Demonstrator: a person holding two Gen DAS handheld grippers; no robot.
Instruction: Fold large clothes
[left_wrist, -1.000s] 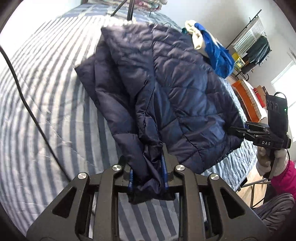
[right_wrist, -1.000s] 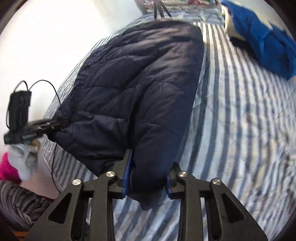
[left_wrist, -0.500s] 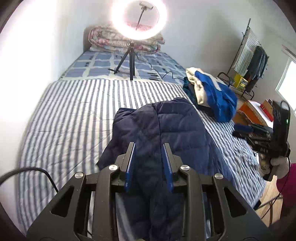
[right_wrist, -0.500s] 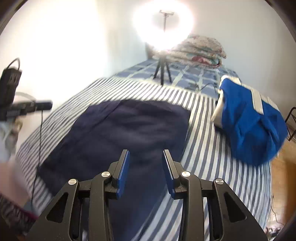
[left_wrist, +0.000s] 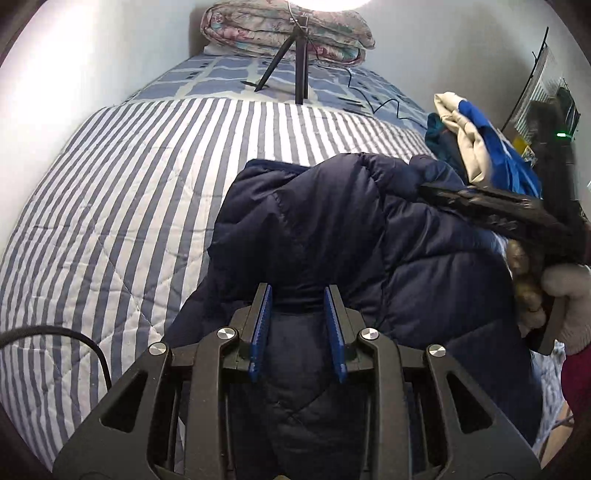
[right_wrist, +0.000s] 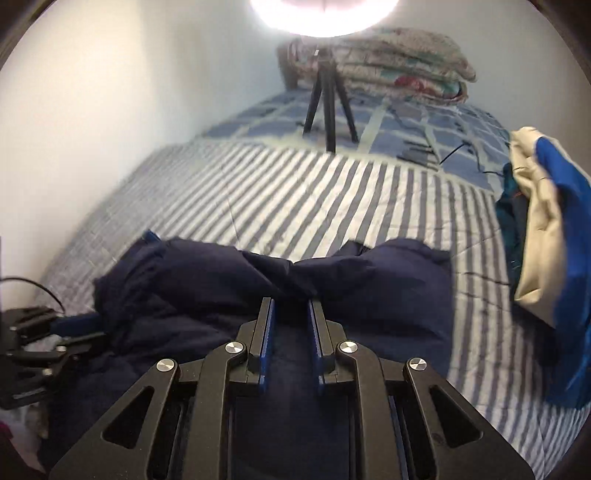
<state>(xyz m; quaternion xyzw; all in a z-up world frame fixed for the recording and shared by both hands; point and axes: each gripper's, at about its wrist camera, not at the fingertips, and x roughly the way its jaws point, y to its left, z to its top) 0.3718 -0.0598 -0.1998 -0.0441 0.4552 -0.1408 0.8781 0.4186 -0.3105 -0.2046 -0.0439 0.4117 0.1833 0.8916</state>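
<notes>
Bedroom w/ white walls; bed covered by a blue-and-white striped quilt (left_wrist: 122, 206), a checked blue sheet (left_wrist: 207, 77) at the far end, folded floral blanket (left_wrist: 288, 31) stacked against the wall. Ring-light tripod (left_wrist: 295, 70) stands on the checked part, lamp glow at top edge. Navy puffer jacket (left_wrist: 332, 229) lies bunched on the striped quilt near the bed's near edge, right of centre in the left wrist view. Left gripper (left_wrist: 297, 328) is just above the jacket, jaws apart, nothing between the blue pads. Right gripper (right_wrist: 290, 341) likewise parted over the jacket (right_wrist: 369, 291), holding nothing; in left view it reaches in from the right, gloved hand (left_wrist: 565, 295) on its handle. Pile of blue and cream clothes (right_wrist: 546, 229) sits at the right side of the bed, just beside the jacket.
</notes>
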